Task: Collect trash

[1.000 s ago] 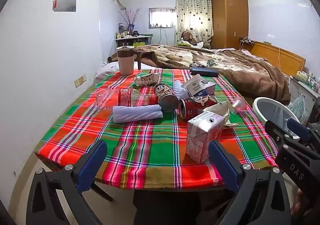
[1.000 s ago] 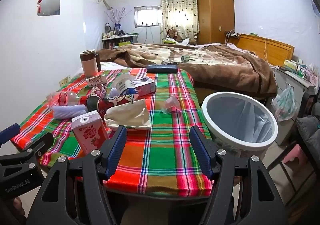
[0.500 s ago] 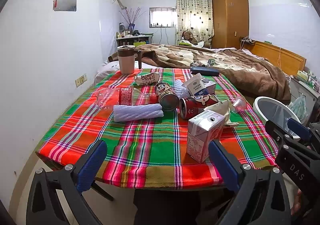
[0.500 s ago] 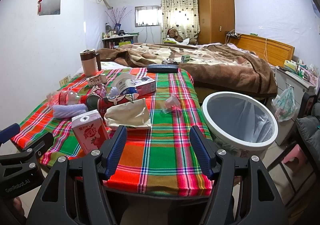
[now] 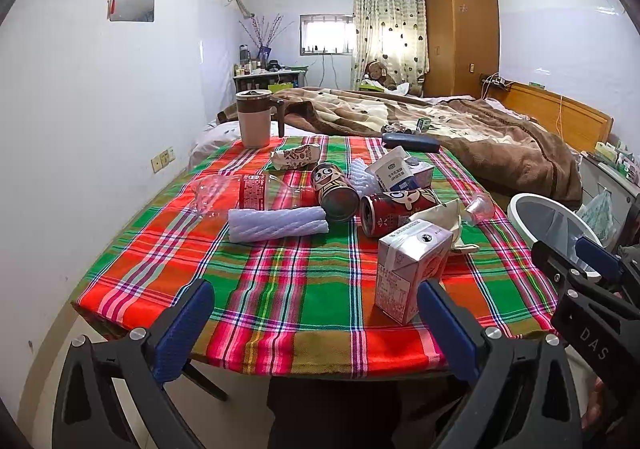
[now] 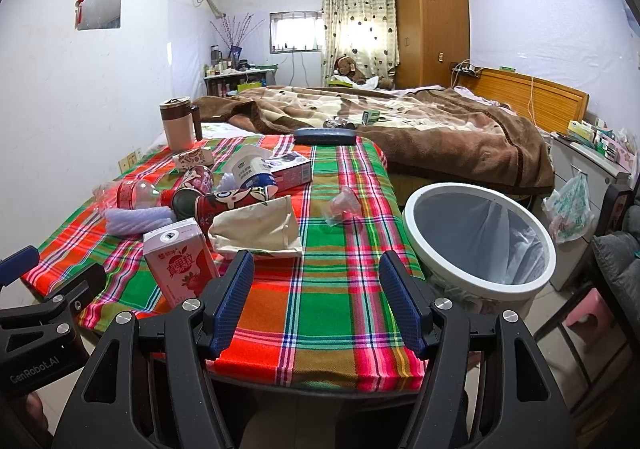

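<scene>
A: How do the grippers sit?
B: Left gripper (image 5: pixel 316 325) and right gripper (image 6: pixel 316 301) are level at the table's (image 5: pixel 280 281) near edge, jaws wide apart, empty.
A: The trash?
B: On the plaid cloth: a boxy pink carton (image 6: pixel 180 261) at ten o'clock from the right gripper, shiny cans (image 5: pixel 336 189), a crumpled paper bag (image 6: pixel 260 229). The round white bin (image 6: pixel 480 237) stands at two o'clock.
</scene>
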`<state>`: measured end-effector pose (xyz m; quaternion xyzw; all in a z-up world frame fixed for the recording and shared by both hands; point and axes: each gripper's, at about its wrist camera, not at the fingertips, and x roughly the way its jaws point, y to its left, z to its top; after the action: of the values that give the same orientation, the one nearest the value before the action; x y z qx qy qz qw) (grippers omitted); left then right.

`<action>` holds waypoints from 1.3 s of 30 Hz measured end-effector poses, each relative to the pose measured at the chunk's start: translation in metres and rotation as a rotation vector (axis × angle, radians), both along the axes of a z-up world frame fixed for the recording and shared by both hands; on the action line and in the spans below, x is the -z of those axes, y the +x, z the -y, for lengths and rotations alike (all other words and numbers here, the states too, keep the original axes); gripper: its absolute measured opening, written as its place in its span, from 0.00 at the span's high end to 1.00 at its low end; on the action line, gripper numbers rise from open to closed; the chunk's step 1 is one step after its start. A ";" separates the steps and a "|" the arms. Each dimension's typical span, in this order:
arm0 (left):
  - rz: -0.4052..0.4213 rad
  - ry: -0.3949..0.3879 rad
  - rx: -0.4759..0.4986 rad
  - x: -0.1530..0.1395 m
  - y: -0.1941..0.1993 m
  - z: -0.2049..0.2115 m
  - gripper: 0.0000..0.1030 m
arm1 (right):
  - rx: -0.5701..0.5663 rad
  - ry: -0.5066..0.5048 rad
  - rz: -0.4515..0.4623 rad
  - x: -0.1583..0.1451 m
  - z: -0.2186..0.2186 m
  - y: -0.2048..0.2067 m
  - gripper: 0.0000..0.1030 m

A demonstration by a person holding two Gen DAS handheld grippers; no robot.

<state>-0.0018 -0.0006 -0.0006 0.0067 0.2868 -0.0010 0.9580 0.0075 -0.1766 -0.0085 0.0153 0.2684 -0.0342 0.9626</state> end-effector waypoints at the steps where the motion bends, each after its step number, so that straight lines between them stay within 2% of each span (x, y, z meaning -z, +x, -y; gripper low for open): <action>1: 0.001 -0.001 0.001 0.000 0.000 0.000 0.00 | 0.001 -0.001 0.000 0.000 0.000 0.000 0.35; 39: -0.003 0.001 0.002 0.002 0.002 -0.002 0.00 | 0.001 -0.003 -0.001 0.000 0.000 0.000 0.35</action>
<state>-0.0002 0.0009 -0.0027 0.0073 0.2880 -0.0018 0.9576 0.0072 -0.1764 -0.0086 0.0140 0.2688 -0.0349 0.9625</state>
